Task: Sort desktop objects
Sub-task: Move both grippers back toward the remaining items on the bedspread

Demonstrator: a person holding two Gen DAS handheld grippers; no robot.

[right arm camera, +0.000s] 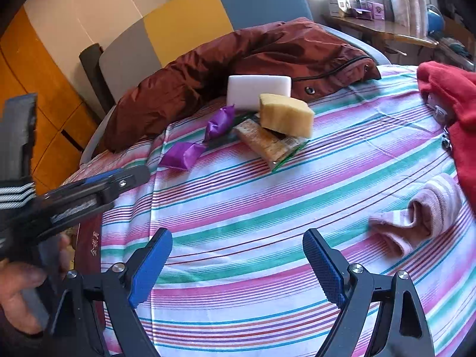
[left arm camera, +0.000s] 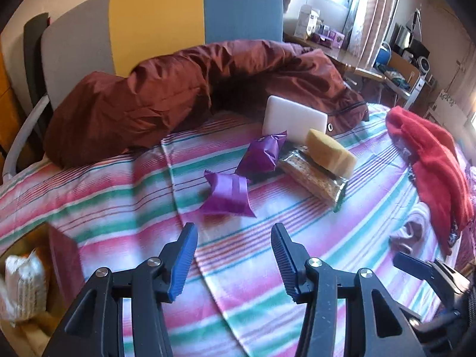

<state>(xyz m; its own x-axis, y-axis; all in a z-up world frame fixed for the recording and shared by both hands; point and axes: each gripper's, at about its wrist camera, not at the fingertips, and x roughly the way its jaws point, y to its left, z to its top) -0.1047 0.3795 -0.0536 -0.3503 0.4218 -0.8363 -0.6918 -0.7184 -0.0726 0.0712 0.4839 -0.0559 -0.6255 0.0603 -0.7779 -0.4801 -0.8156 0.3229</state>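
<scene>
On the striped cloth [left arm camera: 267, 267] lie two purple packets, the nearer one [left arm camera: 227, 195] just ahead of my open, empty left gripper [left arm camera: 233, 232], the farther one [left arm camera: 263, 154] behind it. A clear cracker pack [left arm camera: 315, 178] lies under a yellow sponge [left arm camera: 330, 151], with a white foam block [left arm camera: 293, 122] behind. In the right wrist view the same pile shows: purple packets [right arm camera: 184, 154] [right arm camera: 220, 123], cracker pack [right arm camera: 267, 142], sponge [right arm camera: 285, 114], white block [right arm camera: 257, 90]. My right gripper [right arm camera: 238, 238] is open and empty above the cloth; a pink sock [right arm camera: 422, 217] lies to its right.
A brown jacket [left arm camera: 166, 95] lies behind the pile. A red garment [left arm camera: 431, 160] is at the right. A box [left arm camera: 64, 255] with a white packet [left arm camera: 25, 287] stands at the left edge. The left gripper shows in the right view [right arm camera: 89, 190]. A desk [right arm camera: 383, 28] stands far right.
</scene>
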